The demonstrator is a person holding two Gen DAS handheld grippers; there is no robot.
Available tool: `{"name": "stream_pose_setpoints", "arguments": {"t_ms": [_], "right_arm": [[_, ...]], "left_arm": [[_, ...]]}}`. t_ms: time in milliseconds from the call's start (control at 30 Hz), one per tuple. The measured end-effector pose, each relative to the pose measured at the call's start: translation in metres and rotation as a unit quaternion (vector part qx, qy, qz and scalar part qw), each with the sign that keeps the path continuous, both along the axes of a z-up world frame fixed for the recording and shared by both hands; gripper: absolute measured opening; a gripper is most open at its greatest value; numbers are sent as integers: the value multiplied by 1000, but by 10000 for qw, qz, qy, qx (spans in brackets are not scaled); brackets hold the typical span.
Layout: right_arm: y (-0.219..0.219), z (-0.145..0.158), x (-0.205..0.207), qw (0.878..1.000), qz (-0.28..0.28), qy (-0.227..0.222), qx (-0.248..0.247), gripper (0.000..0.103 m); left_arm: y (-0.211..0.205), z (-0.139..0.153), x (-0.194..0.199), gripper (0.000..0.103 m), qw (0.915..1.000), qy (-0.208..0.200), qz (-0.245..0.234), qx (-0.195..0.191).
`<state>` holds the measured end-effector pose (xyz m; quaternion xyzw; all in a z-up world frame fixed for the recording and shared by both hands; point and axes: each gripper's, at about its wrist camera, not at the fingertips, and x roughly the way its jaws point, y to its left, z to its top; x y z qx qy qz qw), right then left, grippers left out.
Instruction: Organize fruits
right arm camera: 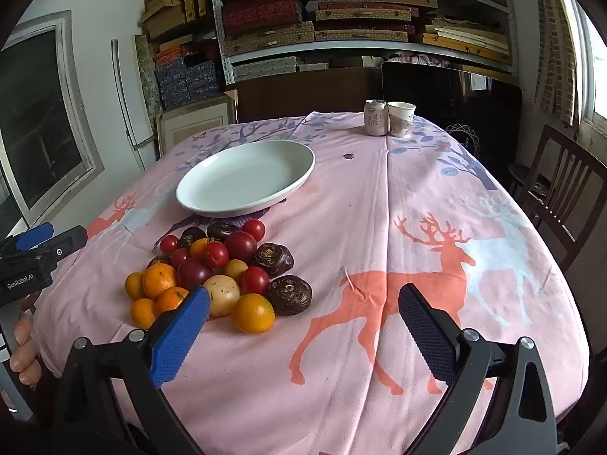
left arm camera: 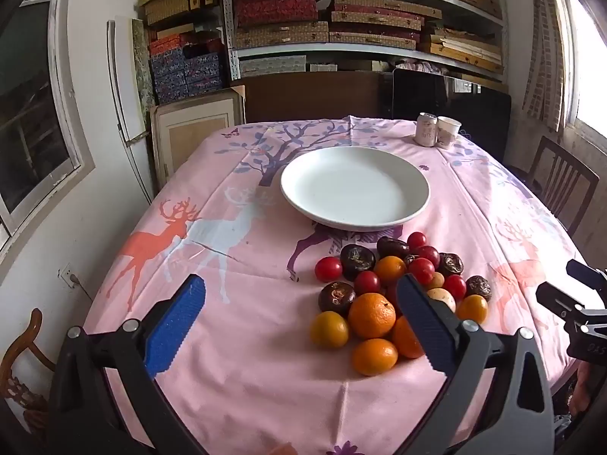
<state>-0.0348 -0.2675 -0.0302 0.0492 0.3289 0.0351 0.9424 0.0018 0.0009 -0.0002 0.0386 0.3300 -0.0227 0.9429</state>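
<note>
A can (right arm camera: 375,117) touches a paper cup (right arm camera: 400,118) on the pink deer-print tablecloth (right arm camera: 379,227).

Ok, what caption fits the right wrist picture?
Open right gripper hovers by the fruit pile; white plate waits empty.

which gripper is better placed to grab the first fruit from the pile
Left. The left gripper is open with the fruit pile right at its fingertips; the right gripper, also open, points mostly at bare cloth beside the pile.
</note>
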Motion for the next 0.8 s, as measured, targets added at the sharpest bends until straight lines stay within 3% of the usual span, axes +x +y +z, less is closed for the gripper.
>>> {"name": "stream_pose_setpoints", "arguments": {"t_ms": [67,100,633,800], "right_arm": [[0,0,0,10000,-6,0,-10,100],[-1,1,0,10000,-6,-10,-13,100],[10,7,-3,9999,91,-80,-115,100],[14,6,-3,9998,134,-70,-154,100]], "left_arm": [[2,0,3,99,9999,69,-42,-99],[-4,1,-2,99,9996,-178,78,209],[11,7,-5,99,9997,-205,152,-8],[8,6,-7,99,9996,-258,116,86]]}}
